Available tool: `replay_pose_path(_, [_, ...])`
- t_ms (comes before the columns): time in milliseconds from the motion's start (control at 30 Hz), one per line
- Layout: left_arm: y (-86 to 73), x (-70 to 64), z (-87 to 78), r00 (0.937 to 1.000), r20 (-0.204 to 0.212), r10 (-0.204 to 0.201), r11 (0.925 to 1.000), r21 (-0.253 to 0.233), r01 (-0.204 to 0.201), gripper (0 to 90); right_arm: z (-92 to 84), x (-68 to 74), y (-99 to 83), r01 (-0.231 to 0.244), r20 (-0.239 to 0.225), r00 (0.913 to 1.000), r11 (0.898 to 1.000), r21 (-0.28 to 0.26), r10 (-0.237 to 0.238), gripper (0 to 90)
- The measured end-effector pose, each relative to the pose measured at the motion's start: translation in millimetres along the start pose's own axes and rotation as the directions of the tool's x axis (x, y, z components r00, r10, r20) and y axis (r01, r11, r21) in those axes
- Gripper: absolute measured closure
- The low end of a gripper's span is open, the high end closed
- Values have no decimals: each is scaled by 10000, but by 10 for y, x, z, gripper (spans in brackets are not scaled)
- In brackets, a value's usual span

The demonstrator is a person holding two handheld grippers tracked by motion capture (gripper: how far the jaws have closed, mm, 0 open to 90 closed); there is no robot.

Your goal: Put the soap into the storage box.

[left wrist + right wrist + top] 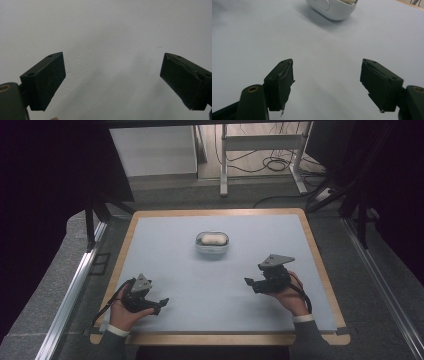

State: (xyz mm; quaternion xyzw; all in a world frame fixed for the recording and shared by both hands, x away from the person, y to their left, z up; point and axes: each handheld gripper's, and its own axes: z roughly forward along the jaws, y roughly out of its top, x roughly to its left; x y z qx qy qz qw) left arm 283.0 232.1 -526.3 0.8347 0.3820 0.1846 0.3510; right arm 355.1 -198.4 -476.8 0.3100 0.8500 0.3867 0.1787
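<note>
A small white dish with a pale rounded lump in it sits at the middle back of the pale blue mat. The same white dish lies ahead of my right gripper, whose jaws stand apart with bare mat between them. In the high view my right gripper hovers at the front right, pointing left and well short of the dish. My left gripper rests at the front left, held in a hand. My left gripper is wide open over bare mat, with nothing between its fingers.
The mat covers a table with a wooden rim. Metal rails run along both sides of the table. Behind it stand a desk frame and cables on the floor.
</note>
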Motion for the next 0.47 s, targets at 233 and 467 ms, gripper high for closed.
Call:
replay_pose_path(233, [0,-2,-2,10000,-1,56,10000,-17,-56,67,7,-24,-114,-231,118,9997,9997,75,230,255])
replay_pose_path(467, [-4,6,-2,10000,-31,4,10000,-38,-5,66,-30,-62,-109,-360,351,9987,9992,-166,366,235])
